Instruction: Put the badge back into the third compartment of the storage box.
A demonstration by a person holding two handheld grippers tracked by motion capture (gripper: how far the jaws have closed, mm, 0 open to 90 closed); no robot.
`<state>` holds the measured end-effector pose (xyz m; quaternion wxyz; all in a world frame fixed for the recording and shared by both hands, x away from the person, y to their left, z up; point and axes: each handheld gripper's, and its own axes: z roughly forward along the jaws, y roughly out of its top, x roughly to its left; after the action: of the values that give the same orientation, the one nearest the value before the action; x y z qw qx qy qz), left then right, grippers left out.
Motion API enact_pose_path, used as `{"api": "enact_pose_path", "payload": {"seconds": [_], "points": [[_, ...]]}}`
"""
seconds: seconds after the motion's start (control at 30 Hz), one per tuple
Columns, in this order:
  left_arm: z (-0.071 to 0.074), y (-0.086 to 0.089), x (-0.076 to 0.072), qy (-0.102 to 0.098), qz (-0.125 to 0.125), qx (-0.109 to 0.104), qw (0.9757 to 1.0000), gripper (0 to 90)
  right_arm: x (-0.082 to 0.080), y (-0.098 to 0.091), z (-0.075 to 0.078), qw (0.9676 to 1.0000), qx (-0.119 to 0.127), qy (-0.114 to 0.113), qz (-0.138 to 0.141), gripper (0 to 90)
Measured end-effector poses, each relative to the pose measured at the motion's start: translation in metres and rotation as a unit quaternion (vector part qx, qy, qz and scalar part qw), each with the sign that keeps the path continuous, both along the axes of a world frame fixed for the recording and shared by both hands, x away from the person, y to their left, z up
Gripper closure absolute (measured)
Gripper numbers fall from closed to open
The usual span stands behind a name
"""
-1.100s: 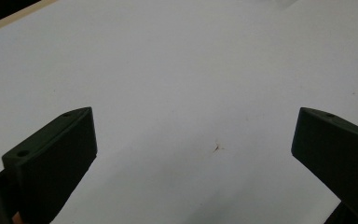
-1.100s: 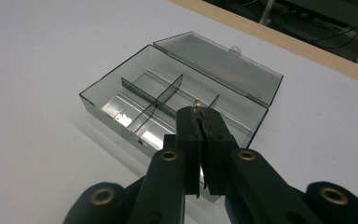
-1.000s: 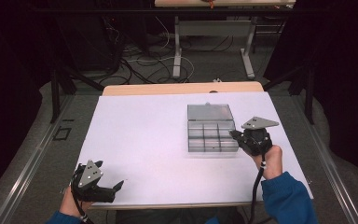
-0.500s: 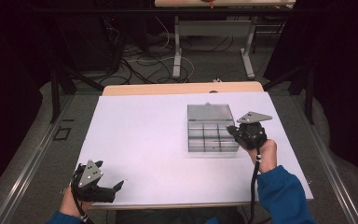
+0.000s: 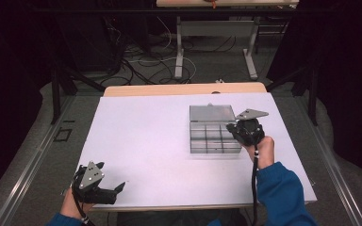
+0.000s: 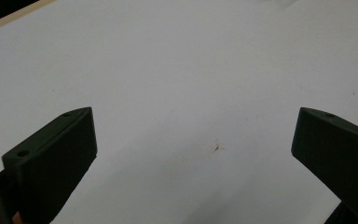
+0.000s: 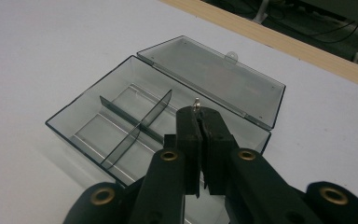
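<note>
High view, table: a white, matte sheet (image 5: 160,141) covers the table, with a strip of pale wood edge (image 5: 184,89) showing along the far side.
Box: a clear, grey-tinted plastic organizer box (image 5: 214,135) sits right of centre on the sheet; it is rectangular, with thin dividers forming small square compartments.
Lid: the hinged lid (image 5: 213,113) lies folded back flat behind the box, smooth and glossy, with a small rounded tab at its far edge.
Right gripper: the right gripper (image 7: 199,111), black and angular with brass-coloured pivot rivets, hangs over the right end of the box; a grey three-cornered plate (image 5: 251,113) sits on top.
Right jaws: pressed together, pinching a tiny silvery metal piece (image 7: 196,102) that pokes out just above the tips; what it is cannot be told.
Right hand: the right hand (image 5: 261,149), in a blue sleeve (image 5: 280,193), grips the handle, cable trailing down.
Left gripper: the left gripper (image 5: 104,192) rests at the near left corner of the sheet, well apart from the box.
Left jaws: spread wide over bare white sheet, nothing between them; a small brownish speck (image 6: 218,148) marks the surface.
Writing: no readable labels or brands.
Change: the right gripper has moved leftward from beside the box to over its right end; the left gripper has stayed put.
</note>
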<state>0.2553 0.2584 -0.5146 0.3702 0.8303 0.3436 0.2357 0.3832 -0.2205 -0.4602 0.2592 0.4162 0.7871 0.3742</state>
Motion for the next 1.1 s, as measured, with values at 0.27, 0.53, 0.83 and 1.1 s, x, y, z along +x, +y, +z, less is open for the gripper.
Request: {"api": "enact_pose_path", "payload": {"seconds": [0.27,0.53,0.83,1.1], "points": [[0.0,0.0,0.0,0.003,-0.001,-0.001,1.0,0.3,0.011,-0.002,-0.006,0.9999,0.005,0.011,-0.011,87.6],[0.0,0.0,0.0,0.002,-0.001,-0.003,1.0,0.3,0.021,-0.004,-0.013,0.9995,0.006,0.022,-0.021,87.7],[0.0,0.0,0.0,0.003,-0.002,-0.001,1.0,0.3,0.033,-0.006,-0.021,0.9988,0.008,0.034,-0.035,87.6],[0.0,0.0,0.0,0.004,-0.002,-0.001,1.0,0.3,0.04,-0.008,-0.029,0.9981,0.006,0.047,-0.039,87.6]]}}
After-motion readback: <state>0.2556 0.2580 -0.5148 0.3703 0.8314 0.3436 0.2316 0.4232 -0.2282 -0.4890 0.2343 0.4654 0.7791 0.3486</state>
